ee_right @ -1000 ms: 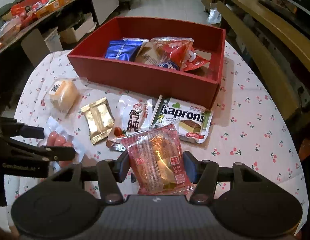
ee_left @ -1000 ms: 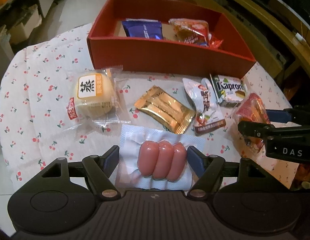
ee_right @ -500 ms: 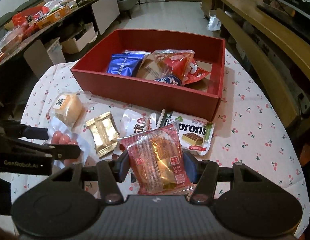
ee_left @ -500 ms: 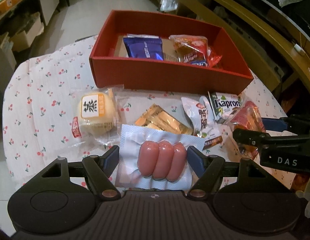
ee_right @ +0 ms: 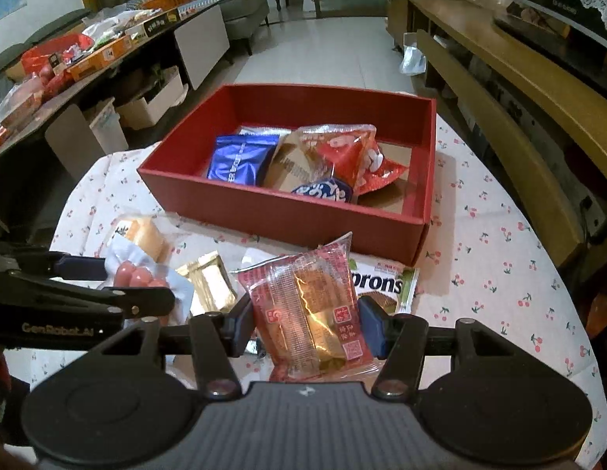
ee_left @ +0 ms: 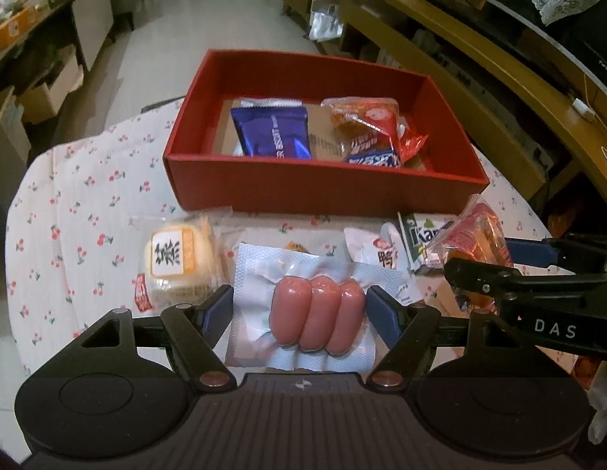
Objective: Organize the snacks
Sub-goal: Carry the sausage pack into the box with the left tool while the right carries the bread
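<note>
Both held packs have risen off the cloth: left gripper (ee_left: 299, 305) clamps the sausage pack (ee_left: 315, 313), right gripper (ee_right: 305, 321) pinches the red cake pack (ee_right: 311, 305). Ahead, toward the upper frame, sits the red box (ee_left: 323, 192), long side facing both. Only the right view shows the box's bare right corner.

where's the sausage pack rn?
The sausage pack is clamped in the left gripper, low centre of the left wrist view, above the tablecloth, near side of the red box, right of the steamed cake.
</note>
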